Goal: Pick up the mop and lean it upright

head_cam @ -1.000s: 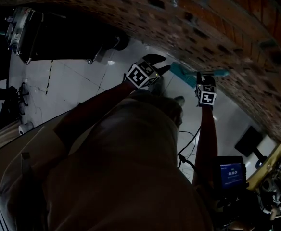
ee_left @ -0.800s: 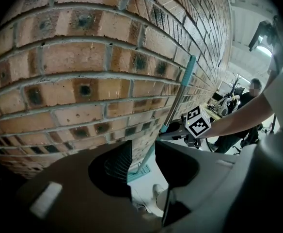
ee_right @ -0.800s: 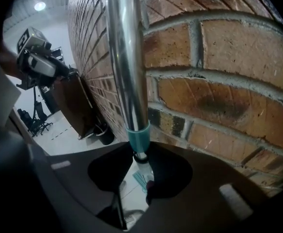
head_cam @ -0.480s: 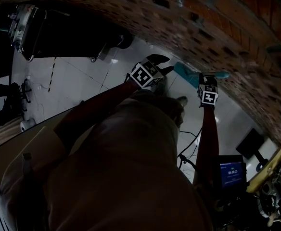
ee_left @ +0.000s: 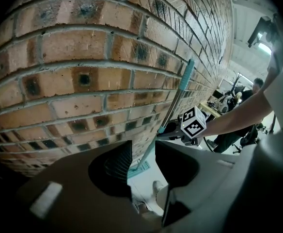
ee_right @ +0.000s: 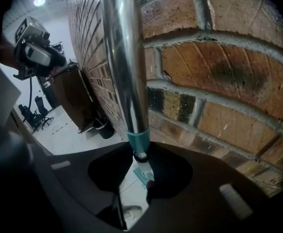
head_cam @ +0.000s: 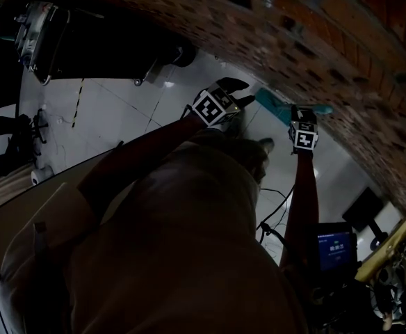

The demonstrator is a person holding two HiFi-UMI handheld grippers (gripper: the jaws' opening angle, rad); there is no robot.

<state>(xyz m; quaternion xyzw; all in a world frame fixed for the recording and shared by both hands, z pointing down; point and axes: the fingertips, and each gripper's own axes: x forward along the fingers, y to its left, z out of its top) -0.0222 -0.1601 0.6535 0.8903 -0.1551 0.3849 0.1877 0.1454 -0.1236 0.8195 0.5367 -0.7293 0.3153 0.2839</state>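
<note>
Where the rough brick wall of tan and brown blocks with pale mortar meets the glossy white tiled floor, the mop stands nearly upright, its pole close beside the bricks. That pole is a smooth, shiny metal tube that ends below in a teal plastic collar. The flat teal mop head lies on the floor at the wall's foot. The right gripper has its dark fingers pinching the pole just under the collar, which only the right gripper view shows close up. The left gripper view alone shows the pole's full length, with its teal grip at the top and the right gripper's marker cube beside it. The left gripper hangs apart from the mop, its ribbed fingers spread with nothing between them.
</note>
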